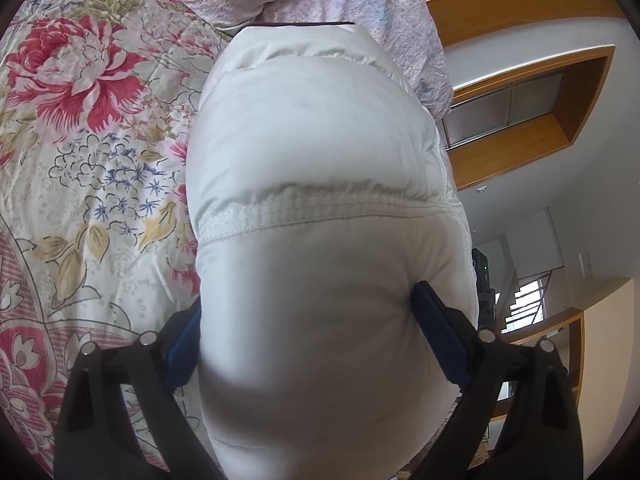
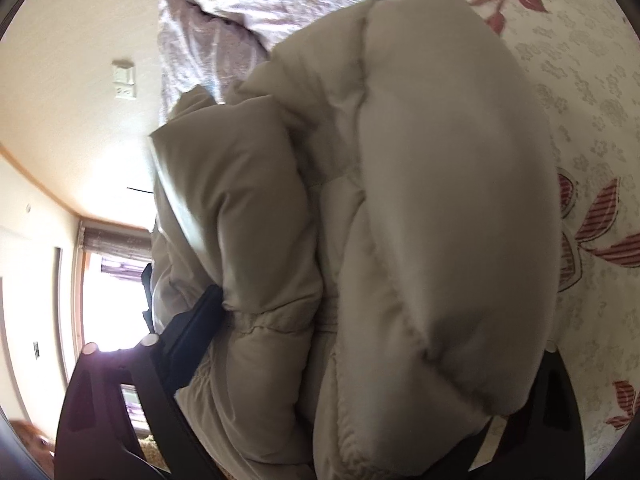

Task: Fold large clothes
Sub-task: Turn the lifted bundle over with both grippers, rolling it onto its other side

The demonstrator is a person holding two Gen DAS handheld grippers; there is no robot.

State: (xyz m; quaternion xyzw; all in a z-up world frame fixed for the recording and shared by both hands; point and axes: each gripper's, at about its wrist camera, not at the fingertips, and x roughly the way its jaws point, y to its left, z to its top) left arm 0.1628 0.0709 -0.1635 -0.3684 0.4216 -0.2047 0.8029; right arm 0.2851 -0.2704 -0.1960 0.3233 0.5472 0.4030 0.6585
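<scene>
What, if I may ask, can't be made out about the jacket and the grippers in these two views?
- Left wrist view: the puffy jacket bulges over the left gripper, hiding its fingertips.
- Right wrist view: the jacket covers the right gripper; only one finger shows.
- Both views: the jacket's whole shape, sleeves and fold so far are cut off by the picture edges.
- The right wrist view is blurred, so seams are unclear.

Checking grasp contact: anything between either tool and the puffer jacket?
Nothing visible. The left tool has the puffer jacket pinched directly between its blue pads. The right tool clamps bunched padding, though its right finger is hidden behind fabric.
</scene>
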